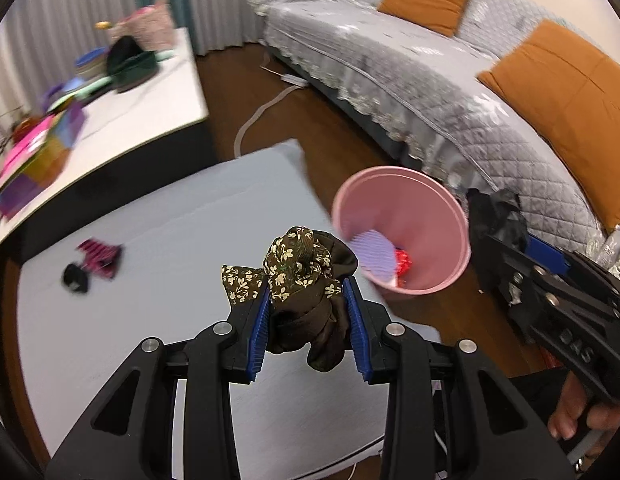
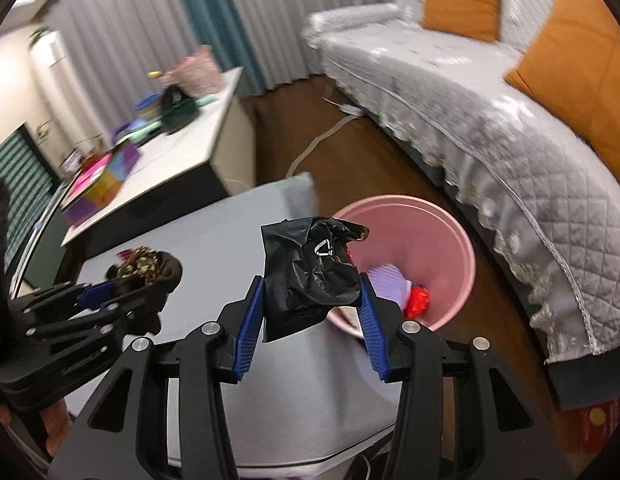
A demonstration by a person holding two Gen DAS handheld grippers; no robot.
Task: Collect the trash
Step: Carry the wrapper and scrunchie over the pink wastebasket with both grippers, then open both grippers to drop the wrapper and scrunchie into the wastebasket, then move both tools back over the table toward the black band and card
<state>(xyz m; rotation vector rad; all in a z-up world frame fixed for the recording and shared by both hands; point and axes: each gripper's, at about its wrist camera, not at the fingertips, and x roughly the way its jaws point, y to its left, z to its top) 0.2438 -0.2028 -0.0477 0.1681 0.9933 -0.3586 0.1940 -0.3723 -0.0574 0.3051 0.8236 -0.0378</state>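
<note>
The only lettering is raised on the side of the black right gripper [image 1: 495,264], and it looks like "DAS", though the last letters are hard to tell. A small white triangular mark shows on the crumpled black plastic bag [image 2: 310,276], with nothing legible around it.

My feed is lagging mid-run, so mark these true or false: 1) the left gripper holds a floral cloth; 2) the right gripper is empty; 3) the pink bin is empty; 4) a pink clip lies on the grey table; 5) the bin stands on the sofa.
1) True: the left gripper is clamped on the floral cloth.
2) False: the right gripper holds a black bag.
3) False: the pink bin already holds a purple item and a red item.
4) True: the pink clip lies on the grey table.
5) False: the bin stands on the floor beside the sofa.
</note>
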